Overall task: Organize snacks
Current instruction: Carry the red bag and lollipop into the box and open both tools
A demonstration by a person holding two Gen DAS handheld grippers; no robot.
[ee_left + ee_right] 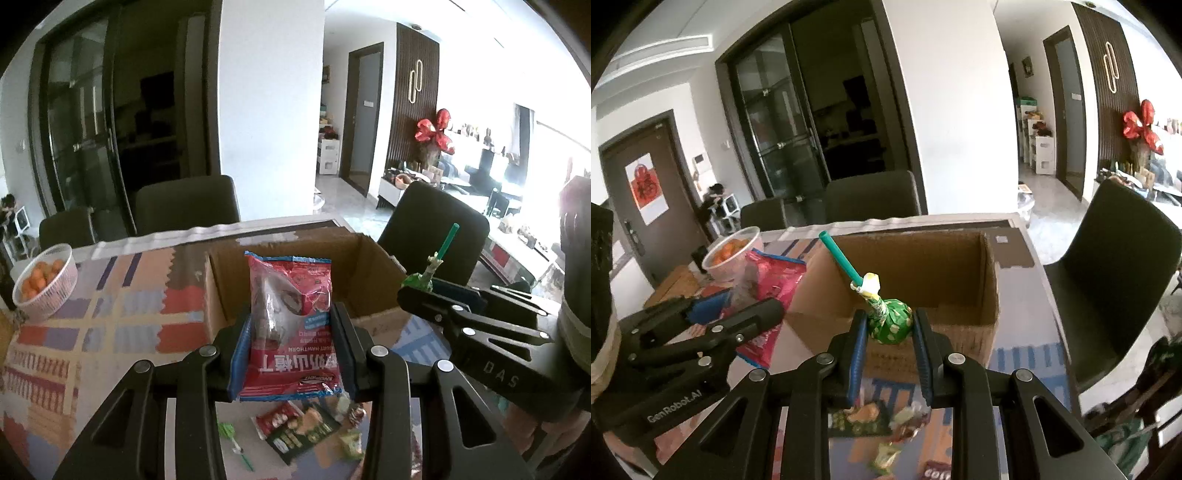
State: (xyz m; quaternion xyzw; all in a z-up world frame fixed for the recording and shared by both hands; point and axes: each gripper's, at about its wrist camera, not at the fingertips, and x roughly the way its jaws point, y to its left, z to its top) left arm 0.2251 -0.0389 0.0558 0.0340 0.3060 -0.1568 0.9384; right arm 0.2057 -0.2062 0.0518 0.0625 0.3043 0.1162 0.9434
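My left gripper (291, 325) is shut on a red snack bag (290, 314) with white lettering, held upright in front of the open cardboard box (369, 266). A green lollipop (889, 320) with a teal stick is clamped in my right gripper (889, 332), just before the same box (923, 266). In the left wrist view the right gripper (424, 291) shows at the right with the lollipop (419, 282). The left gripper (738, 314) and its red bag (772, 280) appear at the left of the right wrist view. Several snack packets (303, 428) lie on the table below.
A white basket of small oranges (46, 284) stands at the table's left. The table carries a patterned cloth (122, 317). Dark chairs (186, 205) stand behind the table and one (1123, 280) at its right side. Loose packets (886, 421) lie under the right gripper.
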